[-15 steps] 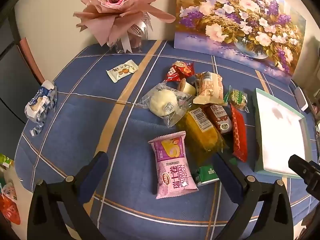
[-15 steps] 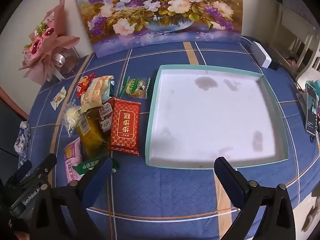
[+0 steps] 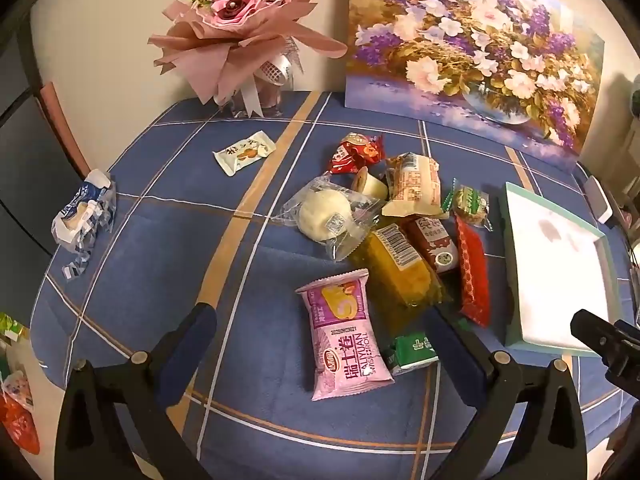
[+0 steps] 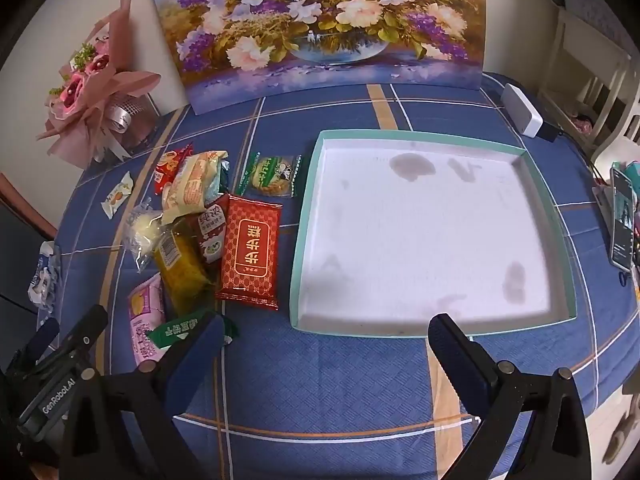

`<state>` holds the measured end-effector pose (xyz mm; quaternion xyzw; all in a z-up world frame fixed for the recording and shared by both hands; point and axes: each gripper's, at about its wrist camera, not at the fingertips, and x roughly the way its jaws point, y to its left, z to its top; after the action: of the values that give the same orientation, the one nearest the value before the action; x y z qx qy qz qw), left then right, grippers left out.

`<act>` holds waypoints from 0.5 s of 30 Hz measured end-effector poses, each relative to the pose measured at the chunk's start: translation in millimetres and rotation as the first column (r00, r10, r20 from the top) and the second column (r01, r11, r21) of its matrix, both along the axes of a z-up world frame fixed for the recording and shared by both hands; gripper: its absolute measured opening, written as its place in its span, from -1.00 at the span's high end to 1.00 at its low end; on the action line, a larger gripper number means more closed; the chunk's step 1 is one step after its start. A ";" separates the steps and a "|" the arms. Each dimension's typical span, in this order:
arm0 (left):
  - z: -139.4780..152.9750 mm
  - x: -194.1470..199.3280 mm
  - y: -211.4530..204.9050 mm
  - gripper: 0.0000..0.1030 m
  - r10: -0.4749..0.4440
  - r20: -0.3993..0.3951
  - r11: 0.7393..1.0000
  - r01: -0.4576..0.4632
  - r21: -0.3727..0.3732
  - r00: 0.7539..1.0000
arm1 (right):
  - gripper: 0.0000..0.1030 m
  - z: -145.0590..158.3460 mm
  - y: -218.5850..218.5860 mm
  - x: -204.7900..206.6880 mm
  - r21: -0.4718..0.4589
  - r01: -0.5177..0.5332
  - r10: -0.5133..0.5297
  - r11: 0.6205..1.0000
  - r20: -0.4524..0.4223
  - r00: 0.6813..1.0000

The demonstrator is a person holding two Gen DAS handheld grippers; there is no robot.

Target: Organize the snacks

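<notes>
snacks (image 3: 384, 236) beside tray (image 4: 308, 216), both tools wide open, holding nothing

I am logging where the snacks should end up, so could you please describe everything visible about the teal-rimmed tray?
The tray is a shallow, roughly square box with a low teal rim and a white floor, seemingly cardboard. It holds no snacks; several dull brownish stains mark the floor. It lies flat on the blue plaid tablecloth, right of the snack pile, with the red packet close beside its left wall, apparently apart. The right gripper hovers open before its near edge, touching nothing.
</notes>
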<state>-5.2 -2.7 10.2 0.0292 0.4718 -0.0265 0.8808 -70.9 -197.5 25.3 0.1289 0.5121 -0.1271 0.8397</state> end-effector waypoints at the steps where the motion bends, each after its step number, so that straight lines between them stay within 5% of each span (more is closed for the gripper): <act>1: -0.1 -0.4 -0.3 -1.00 -0.001 0.001 1.000 0.001 0.000 1.000 | -1.00 1.7 -0.6 -0.9 -0.001 -0.001 0.001 1.000 0.001 1.000; 15: -4.6 -0.7 -0.8 -1.00 -0.022 0.004 1.000 0.022 -0.005 1.000 | -1.00 1.2 3.4 0.0 -0.030 -0.023 0.022 0.999 -0.010 1.000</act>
<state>-5.9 -3.5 5.6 0.0321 0.4696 -0.0375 0.8815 -70.9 -194.2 26.5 0.1100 0.5156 -0.1259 0.8403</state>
